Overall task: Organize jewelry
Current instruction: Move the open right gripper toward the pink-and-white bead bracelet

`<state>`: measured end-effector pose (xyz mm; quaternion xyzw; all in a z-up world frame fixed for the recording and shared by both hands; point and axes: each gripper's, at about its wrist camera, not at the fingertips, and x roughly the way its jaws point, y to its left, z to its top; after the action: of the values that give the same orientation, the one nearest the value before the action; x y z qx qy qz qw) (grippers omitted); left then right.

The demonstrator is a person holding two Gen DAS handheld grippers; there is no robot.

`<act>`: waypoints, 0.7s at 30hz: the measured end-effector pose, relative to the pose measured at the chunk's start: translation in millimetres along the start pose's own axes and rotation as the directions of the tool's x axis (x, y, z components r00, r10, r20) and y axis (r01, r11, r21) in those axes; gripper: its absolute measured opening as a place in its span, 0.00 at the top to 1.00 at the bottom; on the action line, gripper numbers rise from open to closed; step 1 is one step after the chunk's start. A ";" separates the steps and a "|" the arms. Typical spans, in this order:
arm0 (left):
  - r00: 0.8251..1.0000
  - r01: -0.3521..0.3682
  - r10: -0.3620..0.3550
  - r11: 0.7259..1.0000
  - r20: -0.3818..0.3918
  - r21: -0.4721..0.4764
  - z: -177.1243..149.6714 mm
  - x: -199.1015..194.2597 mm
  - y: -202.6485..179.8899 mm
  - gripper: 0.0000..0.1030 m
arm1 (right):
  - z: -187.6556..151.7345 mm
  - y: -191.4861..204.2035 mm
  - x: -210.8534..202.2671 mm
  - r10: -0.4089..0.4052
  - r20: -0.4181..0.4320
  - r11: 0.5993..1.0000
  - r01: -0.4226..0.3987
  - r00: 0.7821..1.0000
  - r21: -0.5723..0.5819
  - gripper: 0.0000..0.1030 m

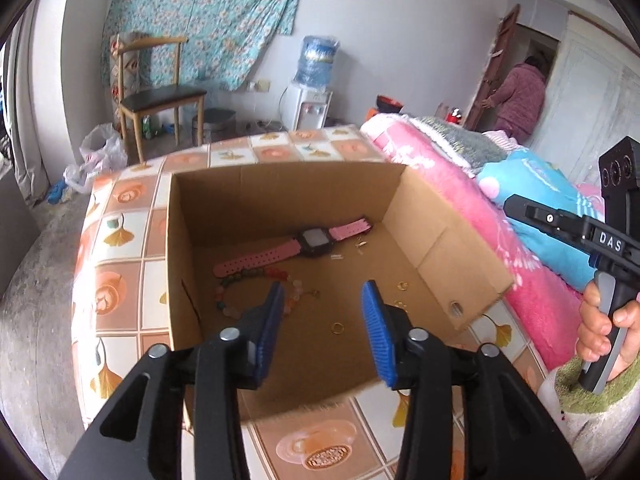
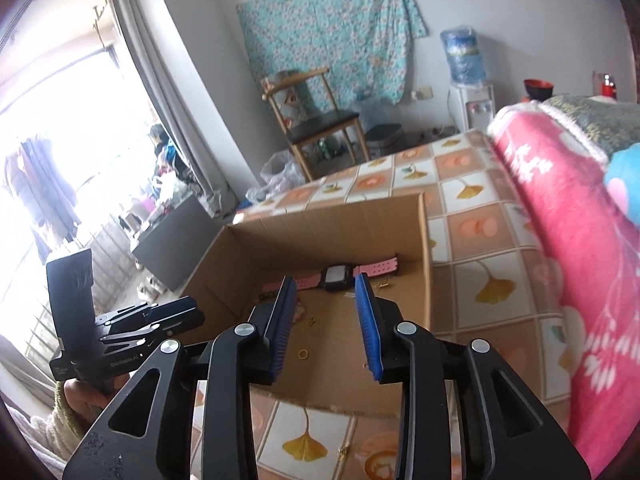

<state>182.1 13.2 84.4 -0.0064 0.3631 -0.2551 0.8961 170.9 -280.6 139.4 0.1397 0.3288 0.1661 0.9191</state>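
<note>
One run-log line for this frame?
left hand-held gripper: open, empty | right hand-held gripper: open, empty | pink watch, bead bracelet: in cardboard box

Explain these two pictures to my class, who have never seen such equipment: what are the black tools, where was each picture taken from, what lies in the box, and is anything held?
There is no robot. A person holds a hand tool in each hand, each ending in a two-fingered claw with blue pads, and a camera on each tool looks forward along its fingers. One picture comes from the left claw, the other from the right claw.

Both point into an open cardboard box on a tile-patterned cloth. Inside lie a pink watch, a beaded bracelet and small gold rings.

Both claws are open and hold nothing.
</note>
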 end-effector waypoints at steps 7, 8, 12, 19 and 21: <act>0.997 0.045 -0.052 0.993 0.054 0.112 -24.8 -44.4 -24.3 0.37 | -27.1 -2.2 -36.5 -0.011 -0.003 1.000 0.011 1.000 -0.007 0.64; 0.996 0.054 -0.062 0.991 0.059 0.124 -28.3 -49.6 -27.2 0.35 | -34.1 -2.7 -38.1 -0.021 -0.017 1.000 0.021 1.000 -0.007 0.64; 0.991 0.108 -0.122 0.973 0.058 0.202 -50.5 -66.8 -48.7 0.25 | -63.0 -5.8 -36.5 -0.043 -0.079 0.999 0.044 0.996 0.012 0.64; 0.992 0.125 -0.120 0.950 -0.037 0.285 -86.3 -49.6 -78.6 0.22 | -109.3 -18.7 -21.0 -0.124 -0.197 0.988 0.140 0.973 0.065 0.64; 0.991 0.131 -0.116 0.954 -0.071 0.271 -92.1 -37.8 -80.4 0.22 | -119.8 -23.9 -12.8 -0.157 -0.236 0.982 0.177 0.959 0.067 0.64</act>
<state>62.5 -23.3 56.9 0.1023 0.3470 -0.3588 0.8604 88.7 -289.6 48.6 0.1313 0.4506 0.0884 0.8786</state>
